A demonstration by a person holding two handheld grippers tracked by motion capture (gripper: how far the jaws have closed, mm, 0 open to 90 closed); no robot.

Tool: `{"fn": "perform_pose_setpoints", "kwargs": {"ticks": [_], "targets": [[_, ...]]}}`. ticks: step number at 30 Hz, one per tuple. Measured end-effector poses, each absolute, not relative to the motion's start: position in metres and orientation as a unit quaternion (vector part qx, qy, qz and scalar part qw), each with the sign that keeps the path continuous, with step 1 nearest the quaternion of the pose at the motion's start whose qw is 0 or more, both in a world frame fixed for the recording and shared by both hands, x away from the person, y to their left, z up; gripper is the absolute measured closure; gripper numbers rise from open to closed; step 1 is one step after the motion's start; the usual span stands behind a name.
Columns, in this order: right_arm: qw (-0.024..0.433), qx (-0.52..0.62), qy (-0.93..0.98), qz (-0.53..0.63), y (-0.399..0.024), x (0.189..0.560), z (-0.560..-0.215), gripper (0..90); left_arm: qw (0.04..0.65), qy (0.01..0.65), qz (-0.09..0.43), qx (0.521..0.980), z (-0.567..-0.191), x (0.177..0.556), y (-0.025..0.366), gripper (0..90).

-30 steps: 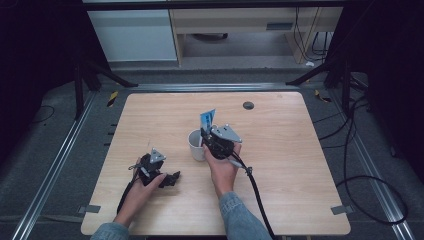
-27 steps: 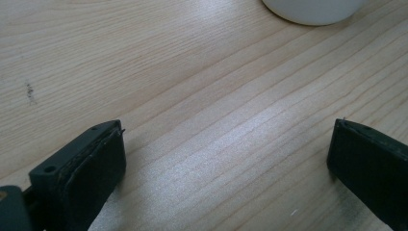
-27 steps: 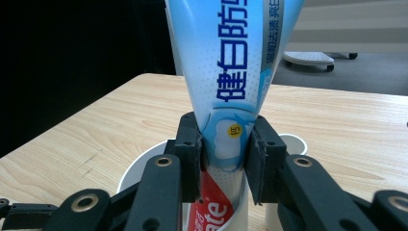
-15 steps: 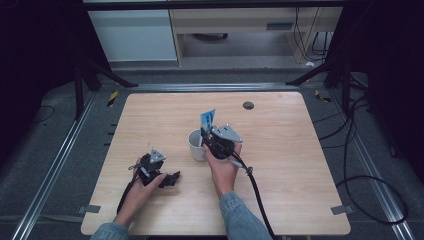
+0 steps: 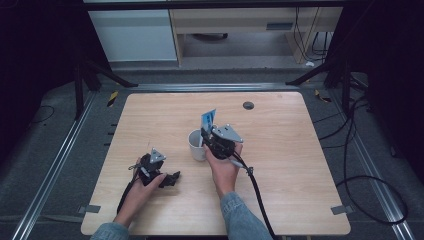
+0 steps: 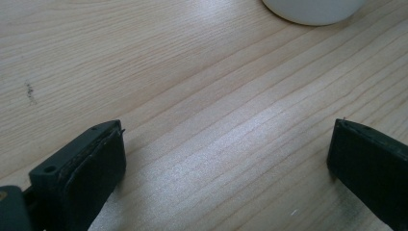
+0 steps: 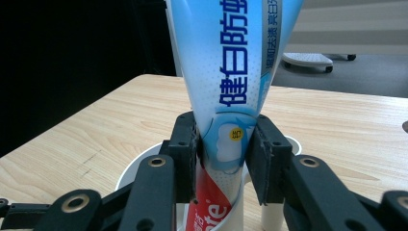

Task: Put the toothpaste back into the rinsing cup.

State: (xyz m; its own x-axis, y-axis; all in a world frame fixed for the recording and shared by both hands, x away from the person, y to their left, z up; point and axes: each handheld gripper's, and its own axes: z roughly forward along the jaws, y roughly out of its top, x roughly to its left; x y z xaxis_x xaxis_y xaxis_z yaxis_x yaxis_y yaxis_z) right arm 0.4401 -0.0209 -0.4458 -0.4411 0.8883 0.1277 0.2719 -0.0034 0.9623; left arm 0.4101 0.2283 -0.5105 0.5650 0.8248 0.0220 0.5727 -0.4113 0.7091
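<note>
A light wooden table with fine straight grain stands on grey carpet in a dim room, metal rails along both sides, a white cabinet and an open shelf beyond the far edge, black cables on the floor at the right. At the left of the table the left gripper rests low on the wood, its two jaws spread wide with bare tabletop between them. Near the middle stands one white mug, and one toothpaste tube stands upright in it, blue and white above, red below, printed with blue Chinese characters. The right gripper pinches the tube just above the mug's rim; its jaws have just been easing apart, though both pads still press the tube. One small dark round disc lies near the far edge.
</note>
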Motion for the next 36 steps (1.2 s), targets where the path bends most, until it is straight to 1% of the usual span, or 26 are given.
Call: {"fn": "perform_pose_setpoints", "kwargs": {"ticks": [10, 15, 18, 36], "targets": [[0.282, 0.445, 0.651, 0.546, -0.0229, 0.4382, -0.4448, 64.1, 0.335, 0.426, 0.188, 0.819, -0.5104, 0.4102, 0.2284, 0.0], [0.282, 0.445, 0.652, 0.545, -0.0232, 0.4394, -0.4451, 64.8, 0.335, 0.426, 0.188, 0.819, -0.5104, 0.4102, 0.2284, 0.0], [0.282, 0.446, 0.652, 0.544, -0.0239, 0.4399, -0.4452, 68.1, 0.335, 0.427, 0.188, 0.819, -0.5105, 0.4101, 0.2282, 0.0], [0.277, 0.446, 0.658, 0.539, -0.0237, 0.4384, -0.4503, 68.0, 0.335, 0.427, 0.188, 0.819, -0.5105, 0.4101, 0.2283, 0.0]]}}
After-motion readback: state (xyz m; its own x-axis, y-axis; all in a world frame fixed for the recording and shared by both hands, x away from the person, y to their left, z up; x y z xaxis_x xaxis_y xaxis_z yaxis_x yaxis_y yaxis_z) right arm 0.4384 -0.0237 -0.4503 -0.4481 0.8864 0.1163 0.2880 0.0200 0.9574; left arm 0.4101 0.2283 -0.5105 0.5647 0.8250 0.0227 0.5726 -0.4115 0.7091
